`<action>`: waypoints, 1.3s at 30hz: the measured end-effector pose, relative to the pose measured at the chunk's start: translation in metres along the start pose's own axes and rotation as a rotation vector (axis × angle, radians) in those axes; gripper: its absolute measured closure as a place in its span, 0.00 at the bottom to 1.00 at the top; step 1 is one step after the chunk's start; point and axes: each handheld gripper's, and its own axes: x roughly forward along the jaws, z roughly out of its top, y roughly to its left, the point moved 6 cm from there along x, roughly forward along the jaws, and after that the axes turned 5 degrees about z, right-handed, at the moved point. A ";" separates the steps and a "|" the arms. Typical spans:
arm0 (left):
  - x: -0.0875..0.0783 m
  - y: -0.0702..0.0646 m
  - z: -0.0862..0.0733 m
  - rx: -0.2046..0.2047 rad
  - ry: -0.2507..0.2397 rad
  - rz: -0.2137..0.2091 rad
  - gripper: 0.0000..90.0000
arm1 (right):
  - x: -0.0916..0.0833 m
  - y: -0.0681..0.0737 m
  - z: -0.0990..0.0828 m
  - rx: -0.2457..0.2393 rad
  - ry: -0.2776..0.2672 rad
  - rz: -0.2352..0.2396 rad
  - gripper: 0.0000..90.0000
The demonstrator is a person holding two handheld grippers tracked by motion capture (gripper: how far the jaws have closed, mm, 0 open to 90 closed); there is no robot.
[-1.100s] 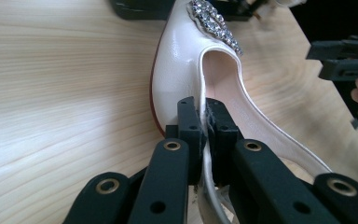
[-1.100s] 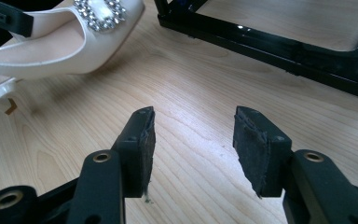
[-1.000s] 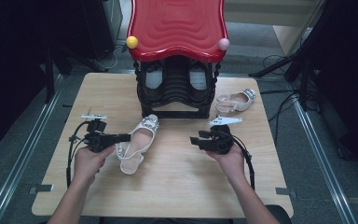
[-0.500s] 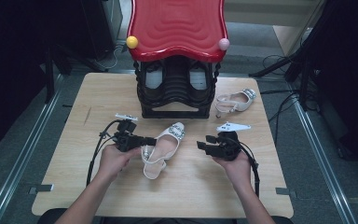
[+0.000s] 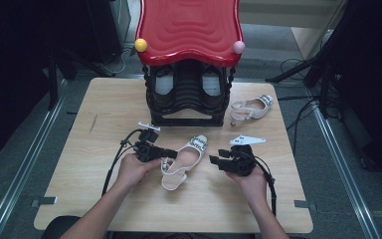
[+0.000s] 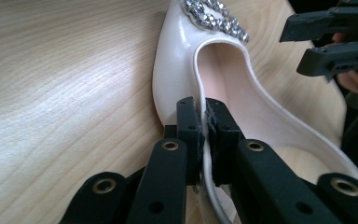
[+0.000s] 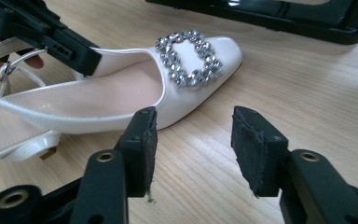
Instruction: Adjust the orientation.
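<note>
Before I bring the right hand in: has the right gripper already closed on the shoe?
No, the right gripper stands open with bare table between its jaws, and the shoe lies just beyond its pads.

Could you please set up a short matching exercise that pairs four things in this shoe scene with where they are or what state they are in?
Things:
1. left gripper
2. right gripper
3. second cream slingback shoe
4. yellow ball

States:
A. lying beside the black shoe rack
B. open, empty, near the buckled toe
C. on the red wavy top's corner
D. shut on the cream buckled shoe's side edge

Pairs: 1-D, 2-B, 3-A, 4-C
</note>
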 end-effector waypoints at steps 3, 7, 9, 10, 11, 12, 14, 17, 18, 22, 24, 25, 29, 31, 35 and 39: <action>-0.002 -0.001 0.000 0.012 0.006 0.013 0.93 | 0.005 0.002 0.000 0.008 -0.003 0.009 0.63; -0.015 -0.001 0.005 -0.003 -0.030 -0.017 0.80 | 0.014 0.005 0.000 0.018 -0.003 0.011 0.72; -0.021 0.000 0.005 0.028 -0.020 0.009 0.77 | 0.019 0.006 0.000 0.017 0.005 0.015 0.79; -0.023 0.001 0.005 0.034 -0.022 0.016 0.75 | 0.022 0.007 -0.001 0.023 0.008 0.021 0.82; -0.025 0.000 0.004 0.037 -0.019 0.020 0.75 | 0.023 0.007 -0.001 0.030 0.010 0.025 0.83; -0.027 0.000 0.004 0.045 -0.020 0.036 0.74 | 0.026 0.008 -0.001 0.037 0.009 0.029 0.85; -0.031 0.000 0.005 0.056 -0.020 0.042 0.72 | 0.030 0.008 -0.002 0.046 0.006 0.031 0.90; -0.041 -0.003 0.008 0.044 -0.047 0.010 0.68 | 0.036 0.009 -0.005 0.056 0.008 0.046 1.00; -0.044 -0.003 0.009 0.045 -0.058 0.011 0.66 | 0.038 0.008 -0.005 0.060 0.014 0.049 1.00; -0.054 0.002 0.007 0.045 -0.072 0.033 0.64 | 0.044 0.007 -0.006 0.064 0.038 0.048 1.00; -0.058 0.007 0.005 0.035 -0.078 0.043 0.63 | 0.047 0.007 -0.006 0.066 0.044 0.044 1.00; -0.060 0.008 0.005 0.026 -0.085 0.049 0.63 | 0.048 0.006 -0.006 0.060 0.051 0.042 1.00; -0.065 0.014 0.002 0.015 -0.094 0.059 0.59 | 0.050 0.006 -0.004 0.051 0.060 0.038 1.00; -0.065 0.016 -0.001 0.007 -0.097 0.068 0.58 | 0.051 0.005 -0.002 0.051 0.059 0.038 1.00; -0.067 0.021 -0.006 -0.007 -0.101 0.083 0.57 | 0.055 0.003 0.001 0.058 0.053 0.044 1.00; -0.071 0.024 -0.010 -0.018 -0.109 0.094 0.56 | 0.059 0.002 0.004 0.063 0.059 0.045 1.00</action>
